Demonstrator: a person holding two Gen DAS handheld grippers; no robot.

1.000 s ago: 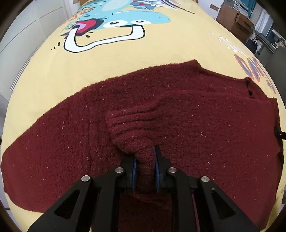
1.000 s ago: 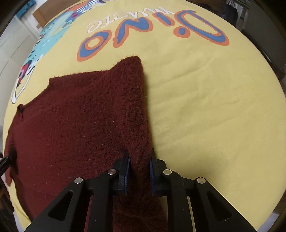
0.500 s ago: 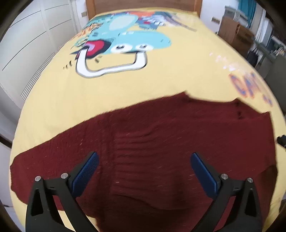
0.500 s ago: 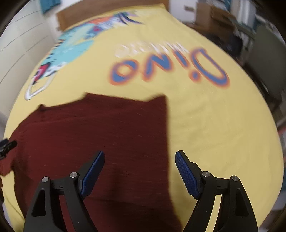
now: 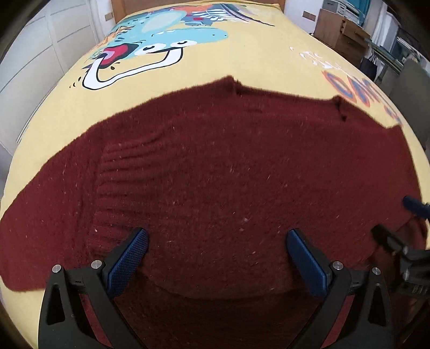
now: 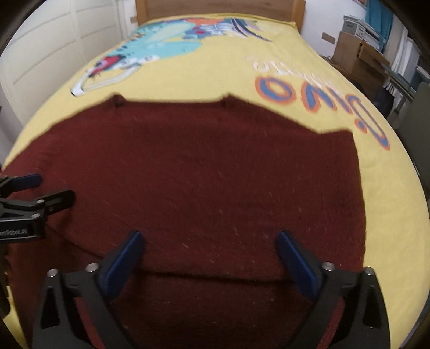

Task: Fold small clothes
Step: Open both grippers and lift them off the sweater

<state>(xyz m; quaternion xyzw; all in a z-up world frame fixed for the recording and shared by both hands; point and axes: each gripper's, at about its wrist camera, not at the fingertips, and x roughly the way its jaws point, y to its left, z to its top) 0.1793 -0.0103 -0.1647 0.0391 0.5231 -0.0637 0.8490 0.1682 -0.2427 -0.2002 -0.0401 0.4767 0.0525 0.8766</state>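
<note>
A dark red knitted sweater lies flat on the yellow bed cover, with one sleeve folded in over its body; its ribbed cuff shows at the left. The sweater also fills the right wrist view. My left gripper is open and empty, held just above the sweater's near part. My right gripper is open and empty too, above the near right part. Each gripper shows at the edge of the other's view: the right one, the left one.
The yellow bed cover has a cartoon dinosaur print at the far end and blue-orange lettering at the right. A wooden headboard stands at the far end. White cupboard doors stand left, boxes and furniture right.
Both grippers let go of the sweater and opened wide, then pulled back and up. The sleeve and the right edge that they held now lie flat on the sweater.
</note>
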